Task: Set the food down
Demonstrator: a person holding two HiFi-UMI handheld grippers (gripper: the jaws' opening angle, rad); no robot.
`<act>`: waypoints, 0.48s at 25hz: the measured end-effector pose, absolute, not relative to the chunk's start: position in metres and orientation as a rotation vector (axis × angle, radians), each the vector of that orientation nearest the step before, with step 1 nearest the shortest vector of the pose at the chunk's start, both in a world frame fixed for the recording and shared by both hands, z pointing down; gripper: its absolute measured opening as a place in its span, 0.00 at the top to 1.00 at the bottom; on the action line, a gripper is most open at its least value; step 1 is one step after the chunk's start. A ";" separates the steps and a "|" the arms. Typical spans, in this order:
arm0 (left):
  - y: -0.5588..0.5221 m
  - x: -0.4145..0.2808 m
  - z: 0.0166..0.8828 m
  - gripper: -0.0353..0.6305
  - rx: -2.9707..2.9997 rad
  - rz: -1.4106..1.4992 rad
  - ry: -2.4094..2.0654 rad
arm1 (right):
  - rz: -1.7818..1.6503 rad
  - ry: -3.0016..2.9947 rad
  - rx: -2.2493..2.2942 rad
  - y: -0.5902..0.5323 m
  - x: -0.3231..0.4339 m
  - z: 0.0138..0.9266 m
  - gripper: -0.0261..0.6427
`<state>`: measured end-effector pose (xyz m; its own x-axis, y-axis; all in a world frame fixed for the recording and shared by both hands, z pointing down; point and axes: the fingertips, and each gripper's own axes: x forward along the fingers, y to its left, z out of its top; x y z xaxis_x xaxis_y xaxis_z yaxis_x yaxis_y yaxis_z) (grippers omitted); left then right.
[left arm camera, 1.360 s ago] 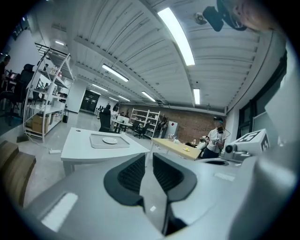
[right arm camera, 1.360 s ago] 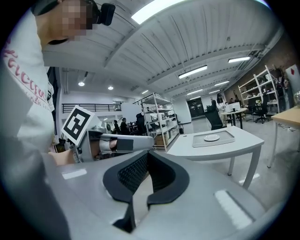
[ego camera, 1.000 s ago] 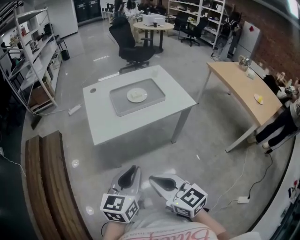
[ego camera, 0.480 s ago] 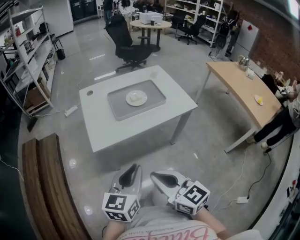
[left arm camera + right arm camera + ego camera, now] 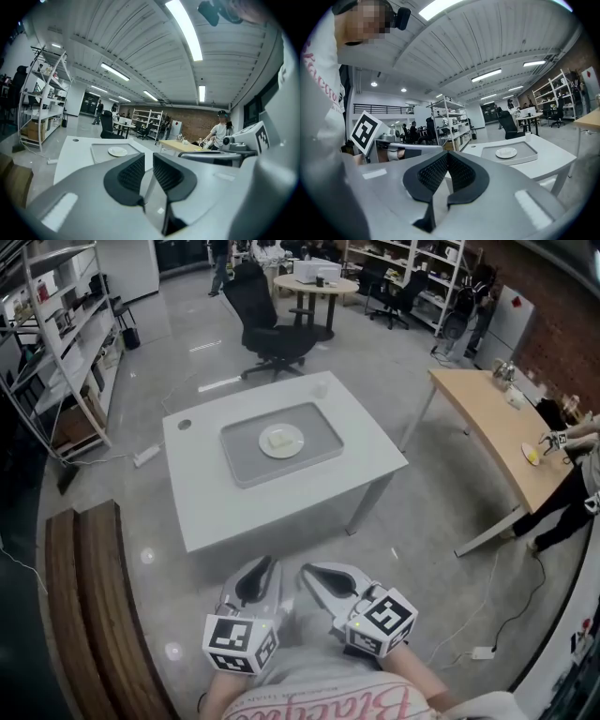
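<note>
A white plate (image 5: 281,440) with a pale piece of food on it rests in a grey tray (image 5: 321,435) on the white table (image 5: 216,502). Both grippers hang low, close to my body and well short of the table's near edge. My left gripper (image 5: 258,579) is shut with nothing between its pads; in its own view (image 5: 149,157) the plate (image 5: 117,151) lies far ahead. Beside it, my right gripper (image 5: 328,579) is shut too and holds nothing (image 5: 447,157). The plate (image 5: 506,152) shows far off to the right in the right gripper view.
A black office chair (image 5: 267,329) and a round table (image 5: 314,285) stand beyond the white table. A wooden desk (image 5: 487,418) with a person (image 5: 572,484) beside it is at the right. Shelving (image 5: 56,343) and a wooden bench (image 5: 94,606) line the left. A power strip (image 5: 483,652) lies on the floor.
The head view has shifted a little, so the white table sits slightly nearer and to the right. Both grippers stay shut in the same place near my body.
</note>
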<state>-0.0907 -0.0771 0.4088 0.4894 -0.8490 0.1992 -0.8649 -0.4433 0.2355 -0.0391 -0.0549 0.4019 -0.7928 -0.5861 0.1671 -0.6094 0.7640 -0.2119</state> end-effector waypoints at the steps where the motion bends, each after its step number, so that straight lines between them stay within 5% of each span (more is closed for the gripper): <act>1: -0.082 -0.091 0.409 0.87 2.434 0.078 -1.450 | 0.396 -2.865 0.968 -0.061 -0.039 0.403 0.96; 12: -0.168 -0.080 0.416 0.85 2.429 0.169 -1.451 | 0.422 -2.884 0.920 -0.144 -0.037 0.402 0.96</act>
<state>-0.0799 -0.1676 0.4156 0.4811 -0.8389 0.2545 -0.8749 -0.4412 0.1996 -0.0371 -0.1438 0.4018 -0.8154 -0.5553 0.1633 -0.5788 0.7810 -0.2346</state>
